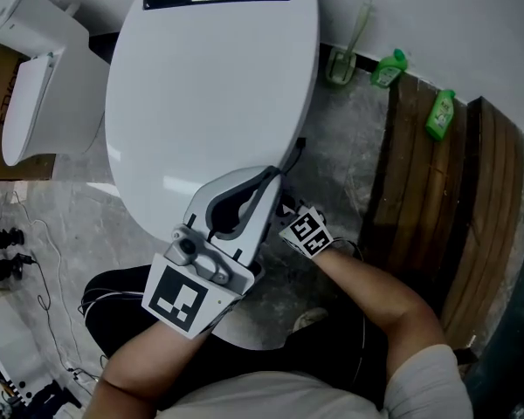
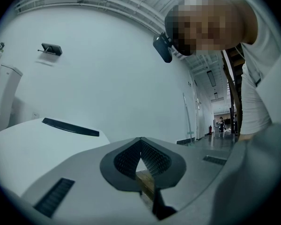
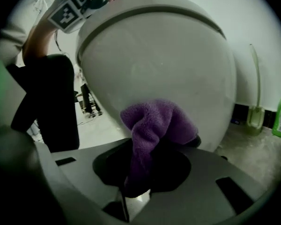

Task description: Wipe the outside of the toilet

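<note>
The white toilet (image 1: pixel 210 103) stands with its lid down, and its rounded bowl fills the right gripper view (image 3: pixel 168 55). My right gripper (image 3: pixel 154 144) is shut on a purple cloth (image 3: pixel 154 121) that presses against the lower front of the bowl. In the head view only its marker cube (image 1: pixel 306 232) shows at the bowl's right side; the jaws and cloth are hidden there. My left gripper (image 1: pixel 273 173) hovers over the lid's front edge, shut with nothing in it, and it looks across the lid (image 2: pixel 28 149) towards the wall.
A second white toilet (image 1: pixel 35 85) stands at the left. By the wall are a toilet brush holder (image 1: pixel 341 64) and two green bottles (image 1: pixel 389 68) (image 1: pixel 440 113). Dark wooden steps (image 1: pixel 454 199) rise at the right. Cables (image 1: pixel 44 260) lie on the floor at the left.
</note>
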